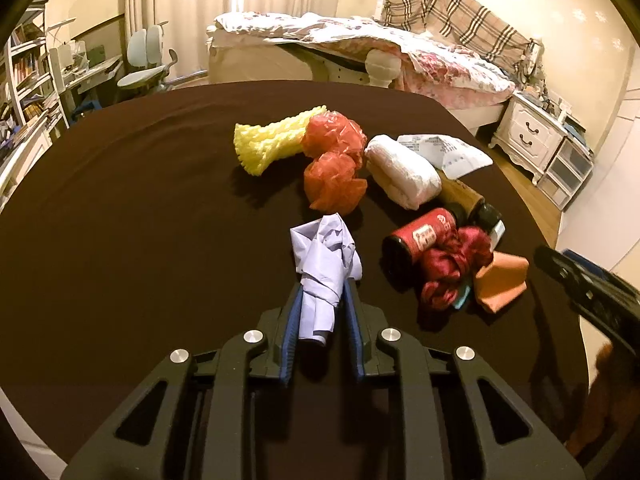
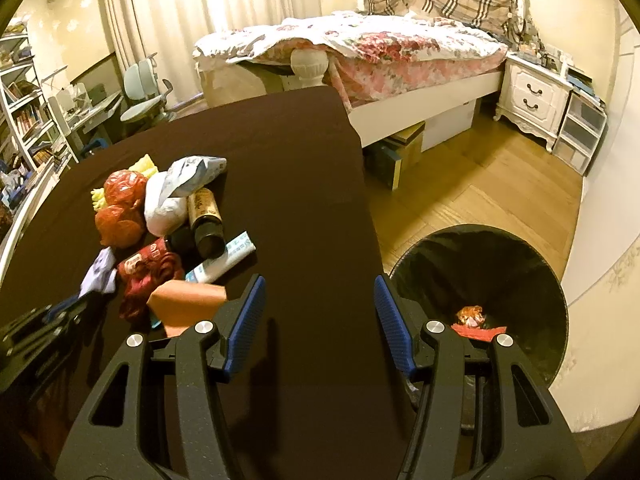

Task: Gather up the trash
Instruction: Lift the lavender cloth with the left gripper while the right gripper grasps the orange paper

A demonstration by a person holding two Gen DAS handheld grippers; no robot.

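My left gripper [image 1: 322, 300] is squeezed tight on a crumpled pale purple paper [image 1: 326, 258]; the blue pads [image 1: 294, 312] press both sides of it, and the paper sticks out past the tips toward 12 o'clock. It sits low on the dark brown table [image 1: 120, 200]. The other trash lies in a heap past it. At 11 o'clock from the paper is a yellow foam net [image 1: 266, 142], and touching that are two orange plastic balls [image 1: 334, 160]. At 1 o'clock lies a white wad [image 1: 402, 170] with a printed paper bag [image 1: 444, 152] behind it. At 3 o'clock from the paper I see a red roll [image 1: 420, 242], a dark red cloth bundle [image 1: 452, 272] and an orange folded paper [image 1: 502, 280], all bunched close. A brown bottle [image 1: 460, 196] lies between the wad and the red roll. My right gripper [image 2: 320, 312] is partway open with nothing between its pads, over the table edge. At 3 o'clock from it, down on the wood floor [image 2: 480, 184], stands a black bin [image 2: 480, 248] with a few bits of red trash [image 2: 476, 320] at the bottom. Far off at 12 o'clock is a bed [image 2: 380, 44].
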